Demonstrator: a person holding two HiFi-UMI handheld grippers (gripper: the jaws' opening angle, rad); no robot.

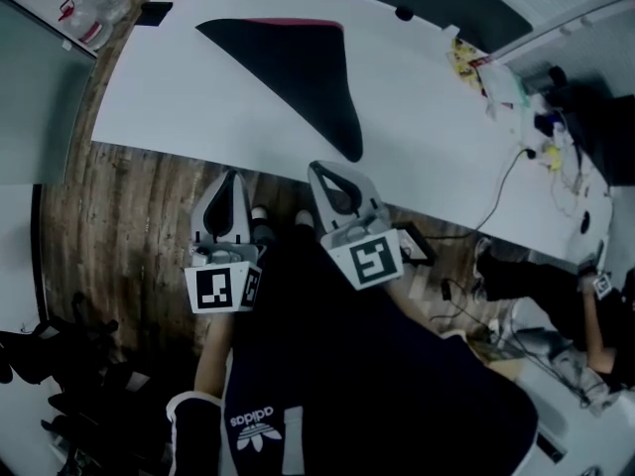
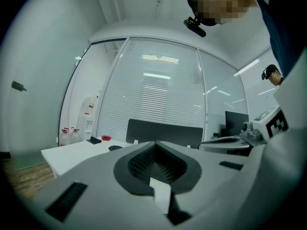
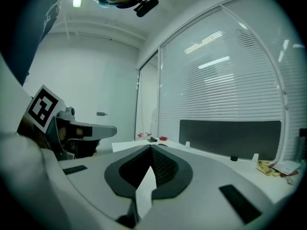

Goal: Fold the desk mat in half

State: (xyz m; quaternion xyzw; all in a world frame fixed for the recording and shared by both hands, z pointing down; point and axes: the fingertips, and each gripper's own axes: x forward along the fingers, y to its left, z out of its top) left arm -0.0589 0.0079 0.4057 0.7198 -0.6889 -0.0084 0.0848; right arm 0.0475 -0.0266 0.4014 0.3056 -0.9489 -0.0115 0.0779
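White table (image 1: pixel 179 117) carries the dark desk mat (image 1: pixel 293 67), flat, with a pink strip along its far edge and its near corner tapering toward me. I hold the left gripper (image 1: pixel 235 177) and right gripper (image 1: pixel 320 169) short of the table edge, both pressed together and empty. The mat lies ahead, its near corner closest to the right gripper.

Dark desk mat (image 1: pixel 298 67), apparently folded (pink edge)
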